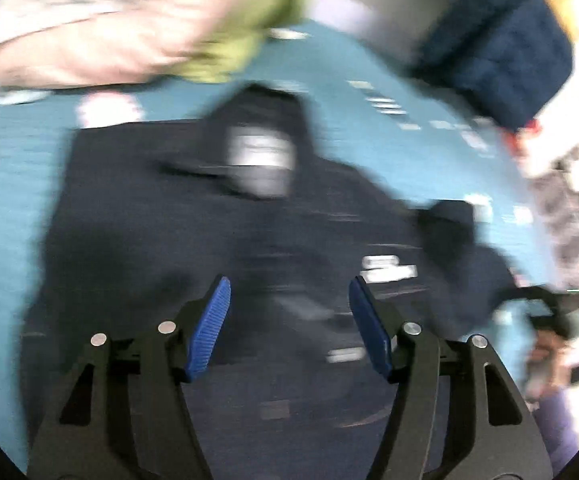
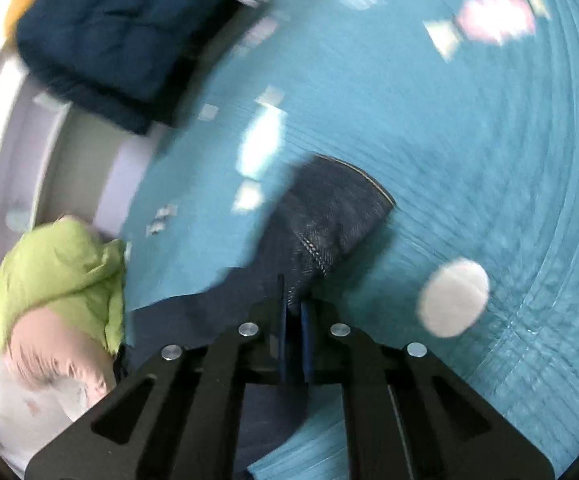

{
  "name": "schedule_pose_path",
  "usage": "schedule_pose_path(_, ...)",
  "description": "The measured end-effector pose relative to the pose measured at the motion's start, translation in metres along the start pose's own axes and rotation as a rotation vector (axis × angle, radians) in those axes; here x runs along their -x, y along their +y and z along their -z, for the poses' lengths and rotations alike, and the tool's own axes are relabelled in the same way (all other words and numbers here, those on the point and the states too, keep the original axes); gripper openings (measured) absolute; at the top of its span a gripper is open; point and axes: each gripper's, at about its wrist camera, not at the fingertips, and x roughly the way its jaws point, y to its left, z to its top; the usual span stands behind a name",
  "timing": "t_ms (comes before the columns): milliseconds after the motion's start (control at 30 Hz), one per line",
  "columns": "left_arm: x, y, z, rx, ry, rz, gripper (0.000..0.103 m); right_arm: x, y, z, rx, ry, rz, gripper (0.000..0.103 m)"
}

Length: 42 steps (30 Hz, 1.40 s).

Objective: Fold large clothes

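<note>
A large dark navy hooded garment [image 1: 217, 232] lies spread on a teal bed sheet [image 1: 5, 208], hood away from me, a white label inside the neck. My left gripper [image 1: 289, 300] is open and empty, hovering over the garment's lower body. My right gripper [image 2: 294, 304] is shut on the navy garment's sleeve [image 2: 329, 216], whose cuff end sticks out past the fingers above the teal sheet [image 2: 469, 140]. In the left wrist view the right gripper and hand [image 1: 545, 320] appear at the far right, at the sleeve's end. Both views are motion-blurred.
A pile of pink and lime green clothes [image 1: 129, 20] lies at the far side of the bed, also in the right wrist view [image 2: 57, 280]. A folded dark blue quilted garment [image 1: 501, 48] sits at the far right corner, also in the right wrist view [image 2: 121, 28].
</note>
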Motion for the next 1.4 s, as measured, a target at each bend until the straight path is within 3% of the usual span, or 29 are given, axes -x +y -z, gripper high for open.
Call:
schedule_pose_path(133,0.023,0.067,0.01,0.111,0.003,-0.078,0.063,0.048,0.084,0.017,0.211,-0.105,-0.069,0.002)
schedule_pose_path(267,0.053,0.106,0.019,0.168,-0.038,-0.123,0.063,0.08,0.186,0.064,0.421,-0.144,-0.24,0.002)
schedule_pose_path(433,0.078,0.137,0.029,0.216,-0.061,-0.137,0.063,0.069,0.29,0.153,0.577,-0.049,-0.384,0.002)
schedule_pose_path(500,0.083,0.143,0.032,0.226,-0.063,-0.141,0.063,0.041,0.323,0.205,0.622,0.057,-0.403,0.002)
schedule_pose_path(567,0.09,0.151,0.034,0.224,-0.064,-0.148,0.063,0.008,0.343,0.251,0.688,0.145,-0.376,0.003)
schedule_pose_path(667,0.095,0.163,0.04,0.235,-0.062,-0.156,0.063,-0.054,0.355,0.321,0.795,0.302,-0.263,0.005)
schedule_pose_path(800,0.093,0.174,0.044,0.252,-0.044,-0.154,0.064,-0.125,0.335,0.38,0.833,0.531,-0.076,0.024)
schedule_pose_path(867,0.092,0.175,0.044,0.251,-0.045,-0.148,0.064,-0.131,0.326,0.384,0.812,0.574,-0.073,0.033)
schedule_pose_path(900,0.093,0.174,0.043,0.251,-0.048,-0.148,0.064,-0.124,0.324,0.38,0.785,0.588,-0.124,0.053)
schedule_pose_path(933,0.093,0.174,0.042,0.253,-0.058,-0.141,0.064,-0.115,0.324,0.374,0.756,0.596,-0.171,0.066)
schedule_pose_path(967,0.094,0.173,0.039,0.259,-0.067,-0.131,0.064,-0.106,0.325,0.371,0.744,0.595,-0.195,0.068)
schedule_pose_path(1033,0.096,0.17,0.034,0.276,-0.088,-0.118,0.065,-0.084,0.329,0.354,0.724,0.589,-0.269,0.068)
schedule_pose_path(1133,0.094,0.156,0.022,0.261,-0.104,-0.097,0.069,-0.055,0.327,0.324,0.709,0.535,-0.284,0.068)
schedule_pose_path(1200,0.083,0.139,0.012,0.217,-0.083,-0.081,0.069,-0.046,0.314,0.289,0.695,0.44,-0.225,0.066)
schedule_pose_path(1233,0.075,0.129,0.007,0.187,-0.077,-0.072,0.069,-0.046,0.305,0.277,0.674,0.424,-0.195,0.054)
schedule_pose_path(1267,0.065,0.12,0.003,0.152,-0.069,-0.073,0.069,-0.053,0.288,0.261,0.63,0.422,-0.143,0.051)
schedule_pose_path(1333,0.048,0.113,-0.005,0.13,-0.034,-0.069,0.069,-0.085,0.254,0.243,0.571,0.544,-0.052,0.051)
schedule_pose_path(1400,0.031,0.117,-0.016,0.162,-0.004,-0.058,0.069,-0.113,0.227,0.237,0.544,0.671,-0.015,0.049)
